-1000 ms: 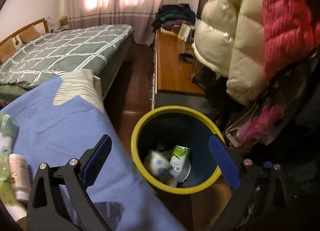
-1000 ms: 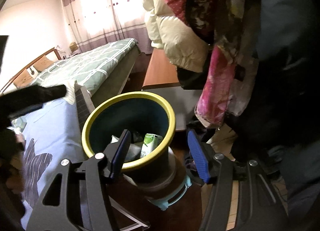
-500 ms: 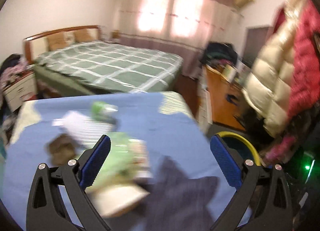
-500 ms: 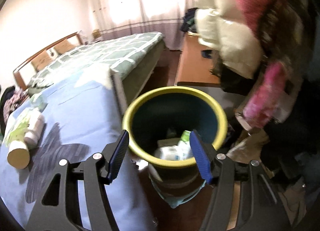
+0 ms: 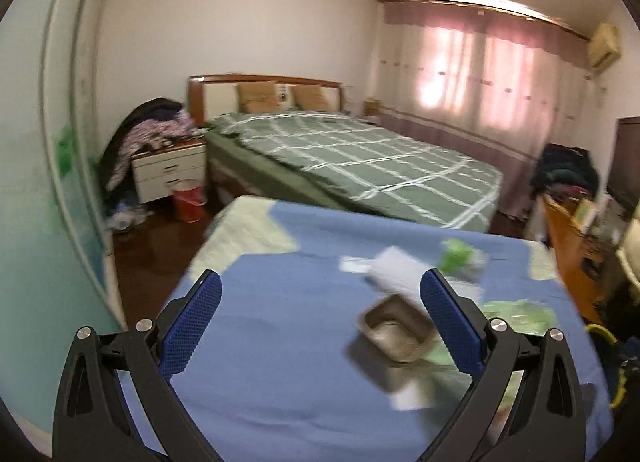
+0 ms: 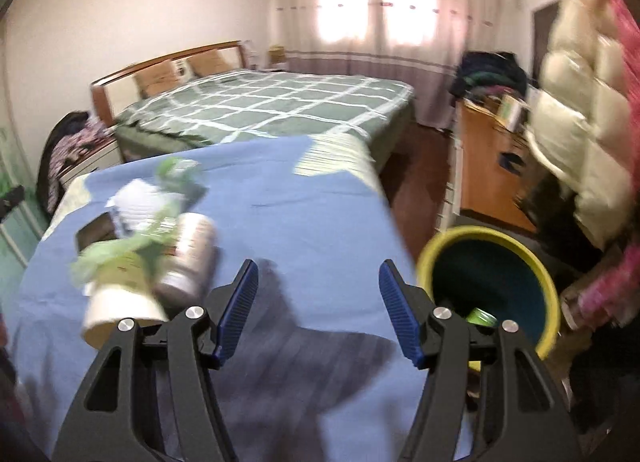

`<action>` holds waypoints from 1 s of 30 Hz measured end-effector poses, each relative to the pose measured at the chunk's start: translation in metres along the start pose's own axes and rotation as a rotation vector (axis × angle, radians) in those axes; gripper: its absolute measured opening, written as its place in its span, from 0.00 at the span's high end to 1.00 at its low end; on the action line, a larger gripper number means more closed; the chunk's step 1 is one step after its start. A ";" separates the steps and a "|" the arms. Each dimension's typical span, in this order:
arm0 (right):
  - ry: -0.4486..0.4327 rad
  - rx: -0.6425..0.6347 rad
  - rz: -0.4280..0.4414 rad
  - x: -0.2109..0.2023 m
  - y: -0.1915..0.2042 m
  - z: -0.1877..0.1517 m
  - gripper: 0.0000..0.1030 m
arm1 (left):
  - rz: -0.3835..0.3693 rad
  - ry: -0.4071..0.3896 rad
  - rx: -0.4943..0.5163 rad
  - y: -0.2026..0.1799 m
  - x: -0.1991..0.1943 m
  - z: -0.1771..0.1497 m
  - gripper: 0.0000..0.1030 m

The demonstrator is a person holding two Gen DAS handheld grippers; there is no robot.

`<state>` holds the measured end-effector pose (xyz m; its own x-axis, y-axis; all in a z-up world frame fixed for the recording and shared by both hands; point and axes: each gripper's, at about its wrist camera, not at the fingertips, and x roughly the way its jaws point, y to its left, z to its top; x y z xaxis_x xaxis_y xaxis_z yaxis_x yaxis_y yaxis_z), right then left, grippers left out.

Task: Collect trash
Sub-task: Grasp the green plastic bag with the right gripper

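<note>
Left gripper (image 5: pixel 320 318) and right gripper (image 6: pixel 318 308), jaws wide and empty, face the trash pile (image 6: pixel 152 246) beside the yellow-rimmed bin (image 6: pixel 486 290), positioned for pickup

Trash pile (image 6: pixel 148 238) smeared by blur; bin (image 6: pixel 488 262) partly behind fingers (image 6: pixel 400 314).

Residential bedroom: double bed (image 5: pixel 360 158) with wooden headboard (image 5: pixel 264 92) at far side, white nightstand (image 5: pixel 170 170) at left, curtained window (image 6: pixel 372 2) beyond.
</note>
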<state>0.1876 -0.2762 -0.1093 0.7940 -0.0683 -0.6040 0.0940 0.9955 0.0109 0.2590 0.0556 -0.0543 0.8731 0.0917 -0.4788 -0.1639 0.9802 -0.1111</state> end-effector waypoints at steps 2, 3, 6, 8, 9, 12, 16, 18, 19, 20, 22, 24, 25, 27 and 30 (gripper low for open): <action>-0.001 -0.023 0.041 0.005 0.021 0.009 0.42 | 0.007 0.024 -0.029 0.015 0.009 -0.005 0.05; -0.002 -0.033 0.054 0.008 0.030 0.013 0.42 | 0.007 0.036 -0.040 0.021 0.014 -0.006 0.05; -0.007 -0.063 0.080 0.017 0.049 0.024 0.42 | 0.022 0.039 -0.060 0.030 0.016 -0.008 0.05; -0.001 -0.071 0.100 0.023 0.058 0.032 0.42 | 0.042 0.031 -0.067 0.036 0.016 -0.008 0.05; 0.004 -0.077 0.107 0.027 0.062 0.035 0.42 | 0.052 0.028 -0.071 0.038 0.017 -0.008 0.05; 0.033 -0.097 0.114 0.041 0.072 0.045 0.42 | 0.070 0.029 -0.096 0.044 0.014 -0.009 0.05; 0.099 -0.102 0.129 0.063 0.078 0.044 0.46 | 0.078 0.051 -0.126 0.041 0.012 -0.010 0.05; 0.118 -0.102 0.138 0.071 0.081 0.042 0.52 | 0.079 0.057 -0.134 0.042 0.013 -0.010 0.05; 0.126 -0.105 0.139 0.074 0.082 0.039 0.53 | 0.079 0.058 -0.134 0.042 0.013 -0.010 0.05; 0.131 -0.107 0.142 0.075 0.084 0.037 0.57 | 0.078 0.060 -0.133 0.041 0.014 -0.010 0.05; 0.145 -0.105 0.162 0.079 0.087 0.034 0.68 | 0.076 0.065 -0.128 0.038 0.016 -0.011 0.05; 0.146 -0.103 0.178 0.080 0.088 0.032 0.82 | 0.075 0.066 -0.121 0.036 0.016 -0.012 0.05; 0.144 -0.103 0.183 0.079 0.087 0.031 0.85 | 0.076 0.067 -0.117 0.034 0.017 -0.013 0.05; 0.148 -0.091 0.211 0.077 0.087 0.032 0.91 | 0.075 0.071 -0.113 0.033 0.018 -0.013 0.05; 0.127 -0.069 0.224 0.069 0.083 0.035 0.91 | 0.073 0.073 -0.111 0.032 0.017 -0.013 0.05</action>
<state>0.2713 -0.2007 -0.1225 0.7080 0.1590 -0.6881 -0.1204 0.9872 0.1043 0.2629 0.0859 -0.0777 0.8220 0.1447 -0.5508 -0.2785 0.9458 -0.1672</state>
